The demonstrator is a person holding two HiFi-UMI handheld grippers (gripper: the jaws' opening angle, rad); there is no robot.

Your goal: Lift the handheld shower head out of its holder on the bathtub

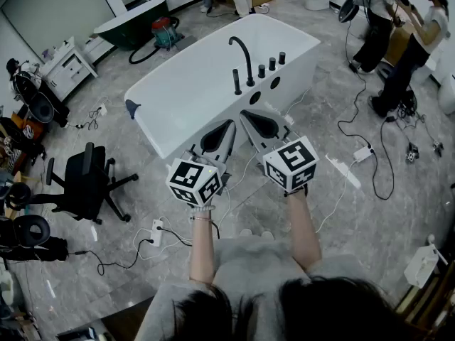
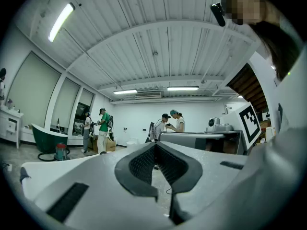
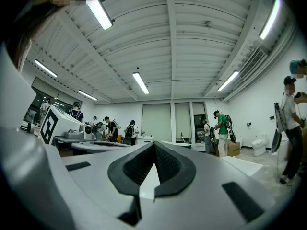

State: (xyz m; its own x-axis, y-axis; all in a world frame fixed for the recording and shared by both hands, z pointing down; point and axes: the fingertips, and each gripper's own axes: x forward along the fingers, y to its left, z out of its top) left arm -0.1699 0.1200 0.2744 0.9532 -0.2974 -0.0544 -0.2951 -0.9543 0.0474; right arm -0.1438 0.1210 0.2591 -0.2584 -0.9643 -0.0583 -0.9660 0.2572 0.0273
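A white freestanding bathtub (image 1: 185,84) stands in the middle of the head view. On its near rim a slim black handheld shower head (image 1: 237,82) stands upright in its holder, beside a curved black spout (image 1: 244,54) and three black knobs (image 1: 272,64). My left gripper (image 1: 227,125) and right gripper (image 1: 247,116) are held level side by side, just short of the tub's near wall and apart from the shower head. Both are shut with nothing between the jaws, as the left gripper (image 2: 155,145) and right gripper (image 3: 154,144) show in their own views.
A black office chair (image 1: 85,180) stands at the left. Power strips (image 1: 157,231) and cables (image 1: 370,130) lie on the grey floor around me. Two people (image 1: 398,41) stand at the top right. A green tub (image 1: 131,20) and a red vacuum (image 1: 165,30) are behind the bathtub.
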